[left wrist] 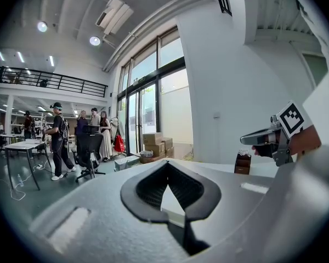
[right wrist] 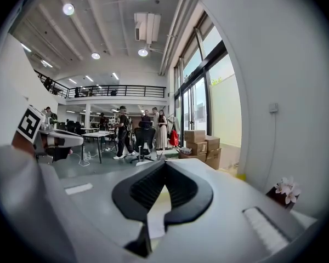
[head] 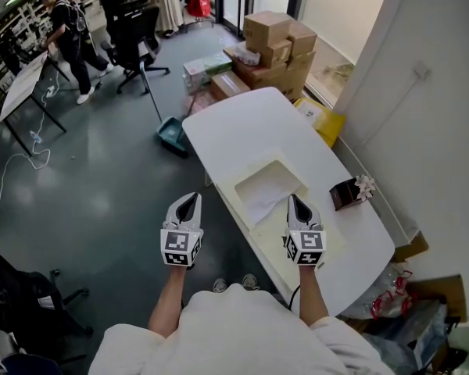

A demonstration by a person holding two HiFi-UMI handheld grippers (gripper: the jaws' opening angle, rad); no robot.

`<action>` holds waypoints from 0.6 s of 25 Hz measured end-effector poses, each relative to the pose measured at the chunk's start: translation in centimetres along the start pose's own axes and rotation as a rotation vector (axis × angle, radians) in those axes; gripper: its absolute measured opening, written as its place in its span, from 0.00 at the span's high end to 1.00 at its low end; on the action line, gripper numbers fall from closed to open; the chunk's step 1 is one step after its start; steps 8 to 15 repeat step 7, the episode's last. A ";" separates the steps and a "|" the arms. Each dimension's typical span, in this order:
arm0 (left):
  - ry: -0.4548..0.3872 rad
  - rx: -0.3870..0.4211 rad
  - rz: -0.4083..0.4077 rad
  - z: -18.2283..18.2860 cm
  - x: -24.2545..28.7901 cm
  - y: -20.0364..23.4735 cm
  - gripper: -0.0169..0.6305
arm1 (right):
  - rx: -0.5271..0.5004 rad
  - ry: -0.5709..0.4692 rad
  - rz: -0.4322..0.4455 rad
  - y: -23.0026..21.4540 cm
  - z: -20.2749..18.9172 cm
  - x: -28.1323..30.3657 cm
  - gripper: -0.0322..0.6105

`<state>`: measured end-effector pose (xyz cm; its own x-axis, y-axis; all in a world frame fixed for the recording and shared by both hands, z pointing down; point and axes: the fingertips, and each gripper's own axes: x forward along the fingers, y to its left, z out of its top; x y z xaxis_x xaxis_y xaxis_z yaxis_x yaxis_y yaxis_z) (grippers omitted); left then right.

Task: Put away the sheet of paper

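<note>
The white sheet of paper [head: 263, 197] lies crumpled in the sunken middle of a cream tray [head: 326, 242] on the white oval table [head: 242, 123]. My right gripper [head: 295, 200] hangs over the tray just right of the paper, jaws shut and empty. My left gripper [head: 191, 198] is held left of the table edge, above the floor, also shut with nothing in it. In the left gripper view the shut jaws [left wrist: 168, 165] point over the table, and the right gripper [left wrist: 261, 138] shows at the right. In the right gripper view its shut jaws [right wrist: 164, 163] face the far boxes.
A small brown box with a white flower [head: 352, 192] stands at the table's right edge by the wall. Cardboard boxes [head: 275, 47] are stacked beyond the table's far end. A green dustpan [head: 172, 136] and an office chair [head: 137, 33] stand on the floor to the left, with people further back.
</note>
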<state>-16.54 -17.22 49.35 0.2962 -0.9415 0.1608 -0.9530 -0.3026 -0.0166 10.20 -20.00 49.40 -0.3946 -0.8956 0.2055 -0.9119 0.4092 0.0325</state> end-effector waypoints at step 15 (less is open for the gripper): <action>0.002 0.001 0.004 -0.1 -0.4 -0.1 0.97 | -0.009 0.005 0.004 0.1 -0.1 -0.2 0.95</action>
